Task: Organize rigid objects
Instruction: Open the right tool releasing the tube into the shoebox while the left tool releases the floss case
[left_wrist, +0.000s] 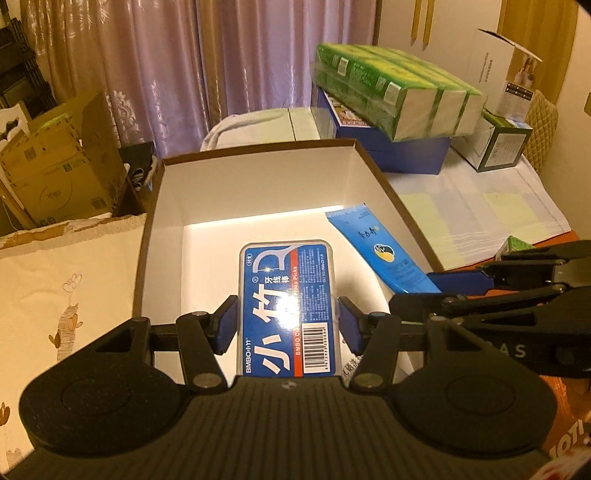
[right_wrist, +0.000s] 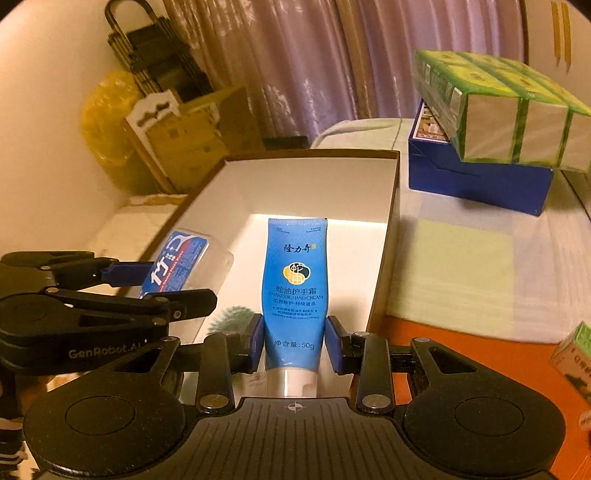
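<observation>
Floss pick case (left_wrist: 288, 306): flat clear case with blue label, clamped by its long sides between the blue pads of the left gripper (left_wrist: 287, 325); held over the open box, label up.
Hand cream tube (right_wrist: 294, 291): blue tube with white cap toward the camera, pinched at its lower body by the right gripper (right_wrist: 294, 341); crimped end pointed into the box.
Left gripper: clenched on the floss pick case, pads pressed against both sides; also seen from the right wrist view (right_wrist: 147, 284), at the left, case (right_wrist: 177, 262) tilted over the box's left wall.
Right gripper: grasping the hand cream tube; seen from the left wrist view (left_wrist: 461, 280), at the right, tube (left_wrist: 380, 251) slanted above the box's right wall.
Open box (left_wrist: 255, 184): brown outside, white inside, lidless; floor bare where visible, lit by a bright band at the far wall.
Both held items: side by side, apart, neither touching the box floor as far as could be told.
Table surface (right_wrist: 461, 266): pale checked cloth right of the box, orange edge nearer.
Blue carton (right_wrist: 480, 181): beyond the box on the right, green wrapped pack (right_wrist: 506, 110) stacked on top.
Background: purple curtain (left_wrist: 177, 66), cardboard box (left_wrist: 62, 162) at the left.
</observation>
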